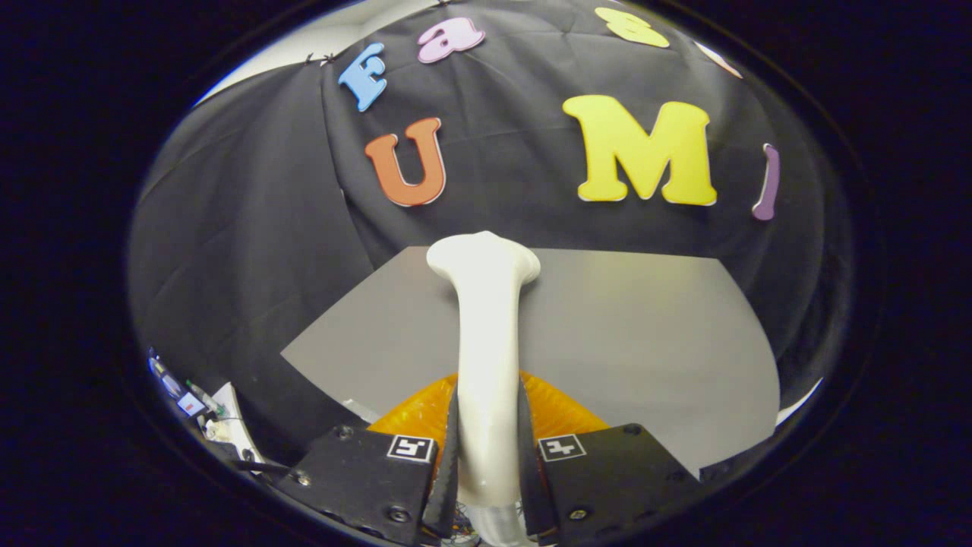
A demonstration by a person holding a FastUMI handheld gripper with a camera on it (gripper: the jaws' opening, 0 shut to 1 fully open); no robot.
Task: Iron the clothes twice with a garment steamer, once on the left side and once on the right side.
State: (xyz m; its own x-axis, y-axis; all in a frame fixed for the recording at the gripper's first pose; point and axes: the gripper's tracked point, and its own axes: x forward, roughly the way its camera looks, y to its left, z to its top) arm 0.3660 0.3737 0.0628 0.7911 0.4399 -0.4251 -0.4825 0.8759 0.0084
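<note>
Grey table (645,334), tool (488,456) gripping steamer (486,319).

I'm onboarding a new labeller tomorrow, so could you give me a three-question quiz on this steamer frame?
1. True or false: the gripper has both fingers pressed on the white garment steamer.
2. What lies under the steamer, just beyond the fingers? A) a blue towel B) an orange garment C) a wooden board
3. Fill in: the steamer's wide head points away from the fingers, over the grey ____.

Key
1. True: the handle sits clamped between both fingers.
2. B: the orange garment shows on either side of the handle.
3. Table: the grey table runs back to the black cloth wall.
</note>
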